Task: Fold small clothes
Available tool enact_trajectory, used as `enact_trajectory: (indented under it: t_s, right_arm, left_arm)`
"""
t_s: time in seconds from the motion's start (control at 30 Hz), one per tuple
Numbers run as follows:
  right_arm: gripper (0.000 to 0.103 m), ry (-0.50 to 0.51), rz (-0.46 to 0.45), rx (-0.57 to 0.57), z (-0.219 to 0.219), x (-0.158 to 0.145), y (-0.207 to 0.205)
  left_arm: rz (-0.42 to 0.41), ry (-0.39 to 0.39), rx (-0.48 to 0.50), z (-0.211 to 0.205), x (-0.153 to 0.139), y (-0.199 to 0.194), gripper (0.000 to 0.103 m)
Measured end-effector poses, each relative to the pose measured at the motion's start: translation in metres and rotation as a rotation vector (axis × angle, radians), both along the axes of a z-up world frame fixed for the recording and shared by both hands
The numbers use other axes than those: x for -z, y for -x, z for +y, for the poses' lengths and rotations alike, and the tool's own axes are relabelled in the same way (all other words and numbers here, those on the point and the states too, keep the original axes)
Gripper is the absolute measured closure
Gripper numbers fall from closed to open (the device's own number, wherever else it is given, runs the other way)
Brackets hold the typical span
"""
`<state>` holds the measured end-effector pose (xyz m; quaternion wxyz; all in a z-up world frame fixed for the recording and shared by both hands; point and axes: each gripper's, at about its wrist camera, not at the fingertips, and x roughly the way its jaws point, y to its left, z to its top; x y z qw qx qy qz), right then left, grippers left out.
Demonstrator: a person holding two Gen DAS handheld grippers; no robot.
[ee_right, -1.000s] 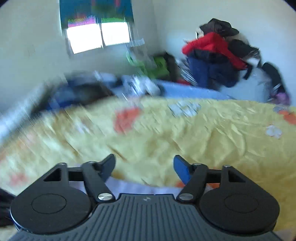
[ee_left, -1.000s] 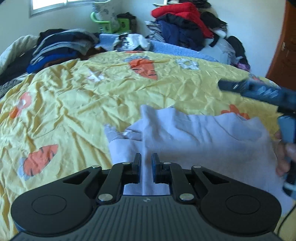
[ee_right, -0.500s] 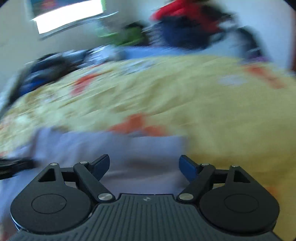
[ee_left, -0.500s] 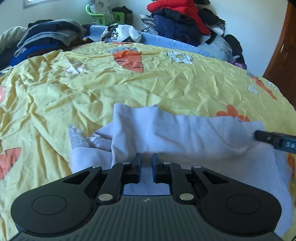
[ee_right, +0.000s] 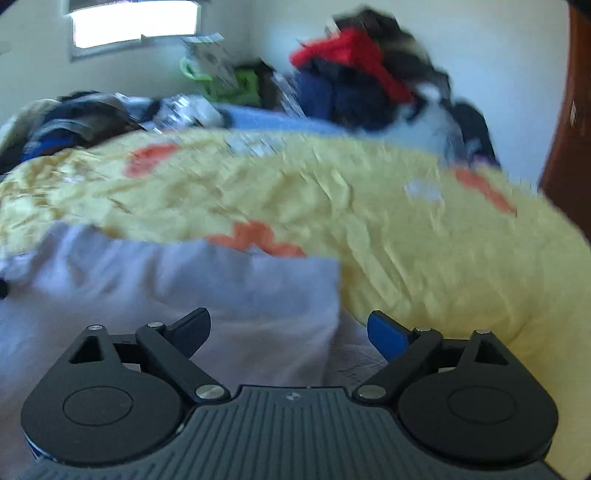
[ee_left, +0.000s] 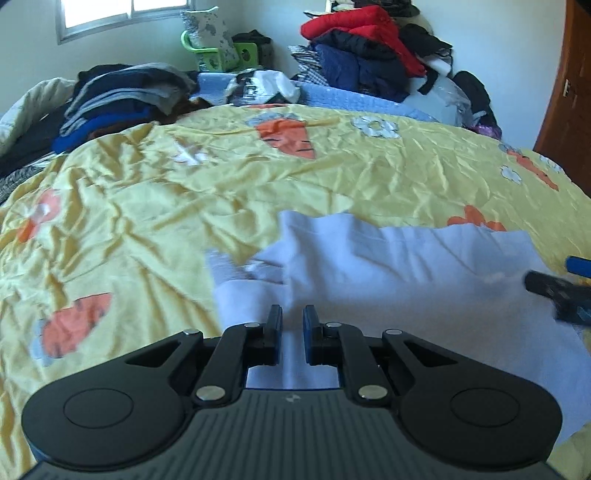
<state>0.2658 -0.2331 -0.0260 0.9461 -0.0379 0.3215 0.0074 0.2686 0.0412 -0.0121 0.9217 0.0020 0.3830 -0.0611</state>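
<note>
One pale lavender garment (ee_left: pixel 406 273) lies on one yellow bedspread (ee_left: pixel 155 206). Two grippers are in view: the left gripper (ee_left: pixel 292 325) and the right gripper (ee_right: pixel 288 328). On the bedspread, the left wrist view shows five orange carrot prints, among them the big carrot (ee_left: pixel 288 138) at the far side, and at least three white flower prints. Behind the bed stand two heaps of clothes, a dark stack (ee_left: pixel 122 99) and a red-topped pile (ee_left: pixel 365 48). One window (ee_left: pixel 122 11) is visible.

Matt lilac cloth garment (ee_left: pixel 406 273) on crinkled, slightly glossy bedsheet (ee_left: pixel 147 206).
</note>
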Motion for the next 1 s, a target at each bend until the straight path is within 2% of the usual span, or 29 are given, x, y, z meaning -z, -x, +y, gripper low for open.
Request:
enact_trajectory:
  t_s: [0.13, 0.33, 0.47, 0.63, 0.83, 0.9, 0.93, 0.97, 1.0]
  right_arm:
    - [0.007, -0.007, -0.061, -0.111, 0.026, -0.009, 0.038]
    - [0.007, -0.038, -0.038, -0.187, 0.054, -0.018, 0.07]
    - [0.007, -0.017, -0.015, -0.232, 0.068, -0.013, 0.075]
    - [0.007, 0.022, 0.046, -0.168, 0.068, 0.0, 0.074]
    - [0.007, -0.011, -0.001, -0.16, 0.07, -0.009, 0.091]
    - [0.007, 0.01, -0.025, -0.18, 0.078, -0.012, 0.099]
    - [0.007, 0.023, -0.037, -0.194, 0.083, -0.014, 0.104]
    - [0.007, 0.037, -0.048, -0.209, 0.088, -0.016, 0.109]
    - [0.006, 0.048, -0.057, -0.222, 0.092, -0.017, 0.113]
  left_arm:
    - [0.005, 0.006, -0.025, 0.013, -0.001, 0.003, 0.092]
    - [0.006, -0.013, -0.029, 0.015, 0.002, 0.014, 0.092]
    - [0.007, -0.022, -0.03, 0.017, 0.004, 0.018, 0.092]
    - [0.01, -0.02, -0.026, 0.02, 0.005, 0.021, 0.092]
    - [0.019, -0.019, -0.023, 0.022, 0.006, 0.021, 0.091]
    - [0.018, -0.016, -0.029, 0.023, 0.007, 0.02, 0.08]
    - [0.015, -0.017, -0.032, 0.023, 0.007, 0.02, 0.063]
    - [0.007, -0.018, -0.035, 0.024, 0.006, 0.021, 0.039]
    - [-0.01, -0.021, -0.042, 0.024, 0.005, 0.023, 0.03]
